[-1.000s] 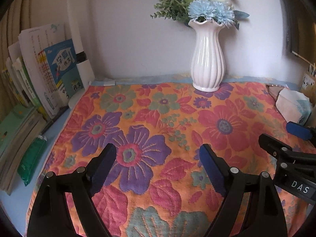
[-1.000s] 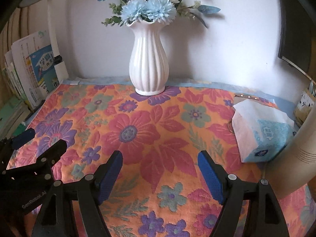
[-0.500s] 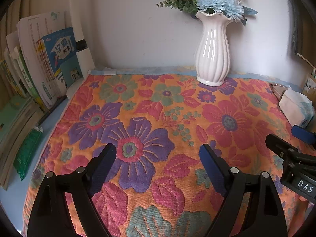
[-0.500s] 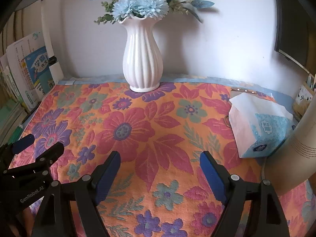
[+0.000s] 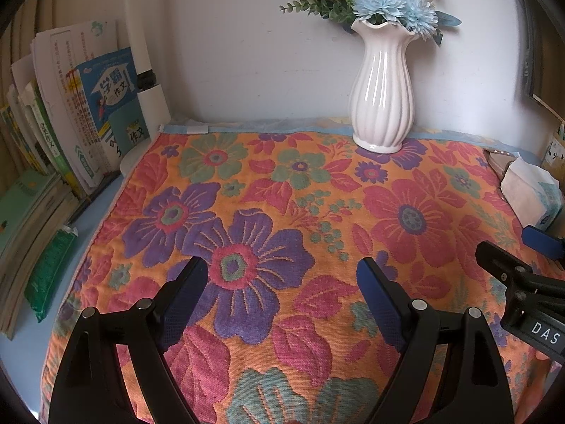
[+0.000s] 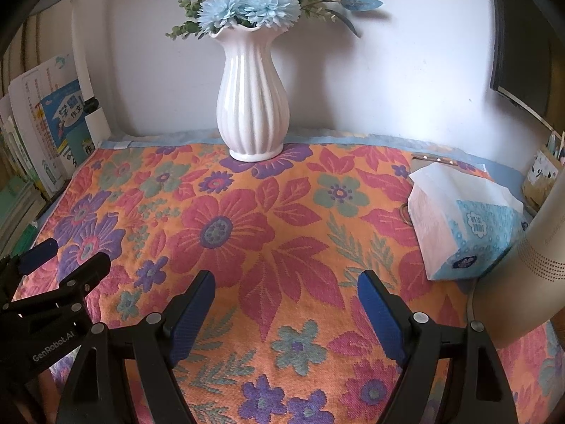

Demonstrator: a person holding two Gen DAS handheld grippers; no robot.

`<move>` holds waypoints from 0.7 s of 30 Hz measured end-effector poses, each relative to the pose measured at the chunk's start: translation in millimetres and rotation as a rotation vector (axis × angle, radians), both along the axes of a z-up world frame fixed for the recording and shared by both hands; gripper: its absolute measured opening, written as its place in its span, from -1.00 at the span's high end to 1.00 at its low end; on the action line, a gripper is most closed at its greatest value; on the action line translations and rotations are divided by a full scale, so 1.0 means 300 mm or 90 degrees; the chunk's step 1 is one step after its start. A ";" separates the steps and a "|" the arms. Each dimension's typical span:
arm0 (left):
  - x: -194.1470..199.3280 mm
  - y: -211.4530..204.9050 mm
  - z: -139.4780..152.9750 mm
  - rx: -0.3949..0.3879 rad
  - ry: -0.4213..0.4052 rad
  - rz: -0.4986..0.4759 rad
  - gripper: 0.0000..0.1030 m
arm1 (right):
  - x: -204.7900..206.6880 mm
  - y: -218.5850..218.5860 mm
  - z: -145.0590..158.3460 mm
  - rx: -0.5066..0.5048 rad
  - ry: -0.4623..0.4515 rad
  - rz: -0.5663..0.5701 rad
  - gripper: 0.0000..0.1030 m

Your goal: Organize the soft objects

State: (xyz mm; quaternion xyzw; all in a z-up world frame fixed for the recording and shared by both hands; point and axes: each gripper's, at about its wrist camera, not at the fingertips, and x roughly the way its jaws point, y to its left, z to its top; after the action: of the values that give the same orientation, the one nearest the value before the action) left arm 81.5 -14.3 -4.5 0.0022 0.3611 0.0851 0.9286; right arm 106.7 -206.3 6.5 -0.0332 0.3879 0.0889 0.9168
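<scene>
A floral cloth [image 5: 282,212] in orange, red and purple lies spread flat over the table; it also shows in the right wrist view [image 6: 268,240]. A soft tissue pack [image 6: 462,226], white and light blue, lies on the cloth's right edge, and shows in the left wrist view [image 5: 529,194]. My left gripper [image 5: 282,282] is open and empty, held above the cloth's front left. My right gripper [image 6: 286,295] is open and empty above the cloth's front middle, left of the tissue pack. Each gripper shows at the edge of the other's view.
A white ribbed vase [image 6: 252,106] with blue and white flowers stands on the cloth's far edge by the wall. Books [image 5: 70,123] stand and lie stacked at the left, with a green packet [image 5: 49,272] beside them. A pale rounded object [image 6: 529,265] stands at the right.
Both views have shifted a little: the vase sits further right in each and the left view looks slightly lower and closer. Both grippers stay open.
</scene>
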 end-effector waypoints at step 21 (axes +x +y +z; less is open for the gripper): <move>-0.002 -0.008 -0.005 0.005 -0.003 -0.006 -0.66 | 0.002 -0.006 0.001 0.001 -0.001 0.000 -0.70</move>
State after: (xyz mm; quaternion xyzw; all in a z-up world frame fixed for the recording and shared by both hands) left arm 80.8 -16.7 -5.8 0.0077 0.3585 0.0822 0.9299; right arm 107.3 -208.1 6.8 -0.0325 0.3870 0.0889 0.9172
